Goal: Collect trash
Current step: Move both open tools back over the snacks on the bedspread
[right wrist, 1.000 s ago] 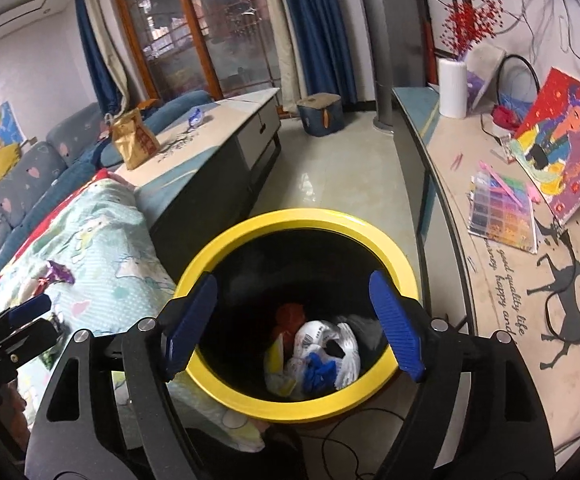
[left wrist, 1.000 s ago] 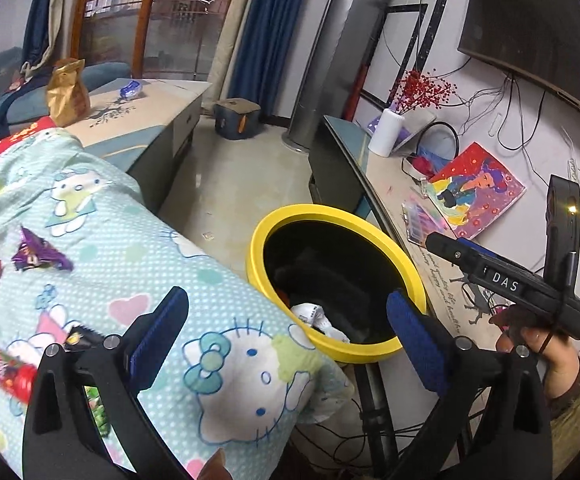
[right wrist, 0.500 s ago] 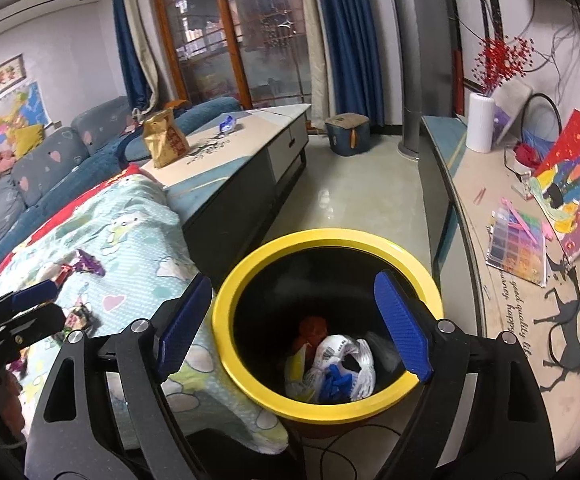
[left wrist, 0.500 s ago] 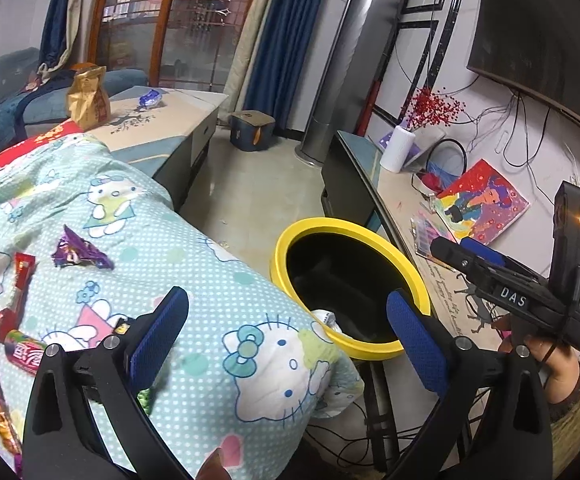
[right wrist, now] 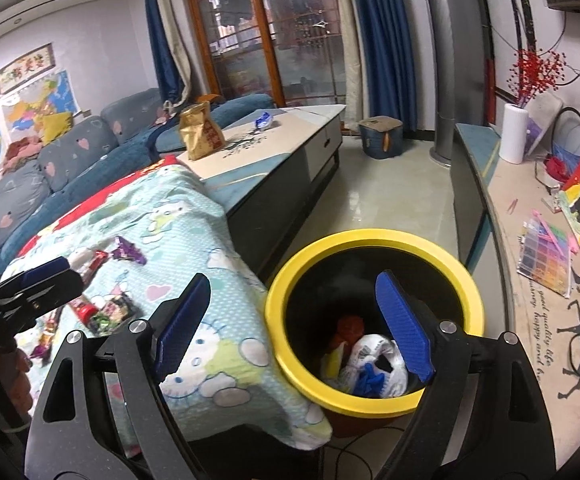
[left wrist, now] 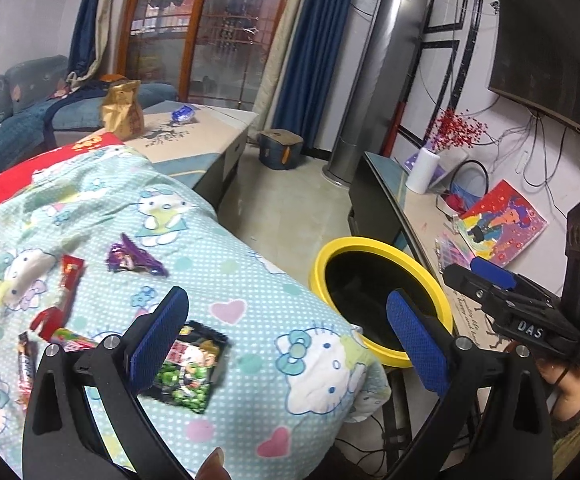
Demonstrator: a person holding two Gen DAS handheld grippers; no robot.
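While both tools hang over the mint cartoon-print blanket (left wrist: 249,280), the round black bin with a yellow rim (right wrist: 374,240) sits just beyond the right tool (right wrist: 294,320), white and red rubbish already inside. That right tool has just been opening, nothing between its blue pads. Left tool (left wrist: 287,328) spread wide too, empty. Just under its left finger lies a green-and-black snack packet (left wrist: 187,372); farther ahead, a purple crumpled wrapper (left wrist: 133,260) and a red stick wrapper (left wrist: 65,280).
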